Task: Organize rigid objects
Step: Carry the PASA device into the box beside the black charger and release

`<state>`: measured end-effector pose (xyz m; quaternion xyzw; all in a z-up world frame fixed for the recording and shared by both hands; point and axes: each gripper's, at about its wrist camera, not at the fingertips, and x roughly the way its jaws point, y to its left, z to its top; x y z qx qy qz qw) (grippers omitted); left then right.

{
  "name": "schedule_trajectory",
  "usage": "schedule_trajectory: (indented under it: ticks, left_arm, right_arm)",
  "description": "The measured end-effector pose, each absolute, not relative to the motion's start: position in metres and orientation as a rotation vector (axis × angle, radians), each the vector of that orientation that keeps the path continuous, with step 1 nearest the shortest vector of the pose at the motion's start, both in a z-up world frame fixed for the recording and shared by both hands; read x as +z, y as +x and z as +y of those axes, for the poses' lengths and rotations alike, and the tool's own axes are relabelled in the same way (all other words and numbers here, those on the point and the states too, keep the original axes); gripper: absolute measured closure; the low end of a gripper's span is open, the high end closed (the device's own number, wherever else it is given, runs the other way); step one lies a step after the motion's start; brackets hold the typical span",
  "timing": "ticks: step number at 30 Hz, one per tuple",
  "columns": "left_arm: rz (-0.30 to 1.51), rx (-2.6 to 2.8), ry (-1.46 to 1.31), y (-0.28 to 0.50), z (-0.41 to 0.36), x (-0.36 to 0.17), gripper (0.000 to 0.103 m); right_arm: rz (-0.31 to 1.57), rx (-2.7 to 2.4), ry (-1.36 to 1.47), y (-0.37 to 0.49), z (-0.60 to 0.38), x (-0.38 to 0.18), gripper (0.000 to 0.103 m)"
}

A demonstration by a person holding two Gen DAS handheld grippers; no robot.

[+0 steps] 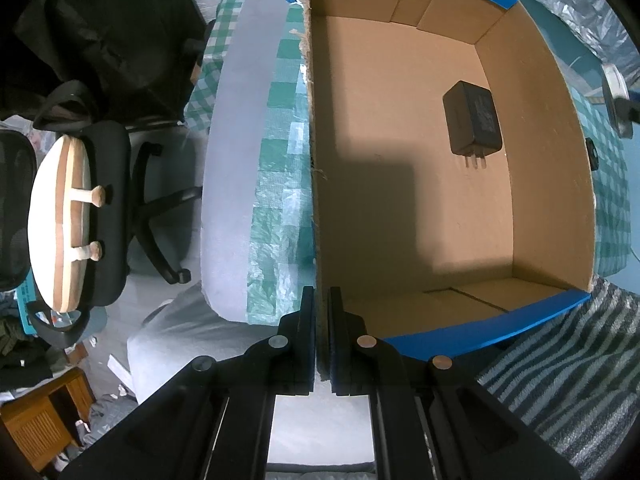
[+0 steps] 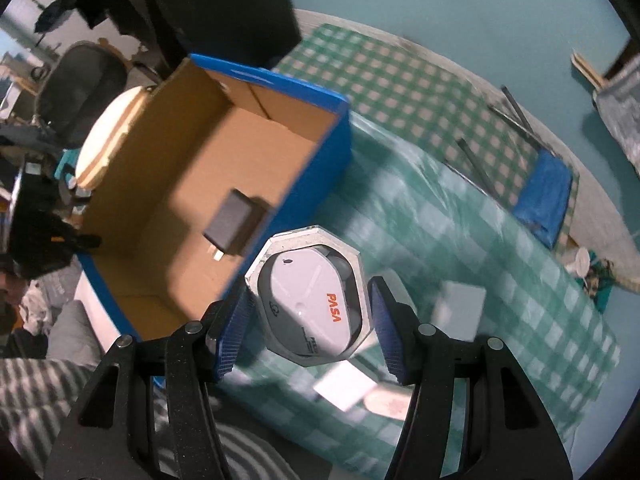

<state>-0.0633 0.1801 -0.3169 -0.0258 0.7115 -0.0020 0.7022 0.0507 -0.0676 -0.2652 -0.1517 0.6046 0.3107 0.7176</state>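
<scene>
While my left gripper (image 1: 319, 312) pinches the near wall of the cardboard box (image 1: 532, 152), its pads closed on the raw edge, my right gripper (image 2: 308, 312) clamps an octagonal grey case (image 2: 308, 296) (orange "PASA" lettering) held above the checkered cloth (image 2: 460, 224), just beside the box's blue outer wall. Inside, a black power adapter (image 1: 474, 120) lies flat on the floor, prongs toward me. Left of the table: office chair (image 1: 120, 216).
</scene>
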Motion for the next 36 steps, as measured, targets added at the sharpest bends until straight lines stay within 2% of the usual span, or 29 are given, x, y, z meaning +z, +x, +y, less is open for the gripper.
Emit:
schedule_trajectory:
  ticks: [19,36]
  left_arm:
    - [1.579,-0.009,-0.05,-0.061,0.181,-0.315,0.098]
    - [1.598,0.009,-0.064,-0.062,0.182,-0.318,0.098]
  right_arm:
    - [1.37,0.773,-0.505,0.037,0.028,-0.293,0.044]
    - [1.428,0.733,-0.569,0.04,0.037,-0.335,0.044]
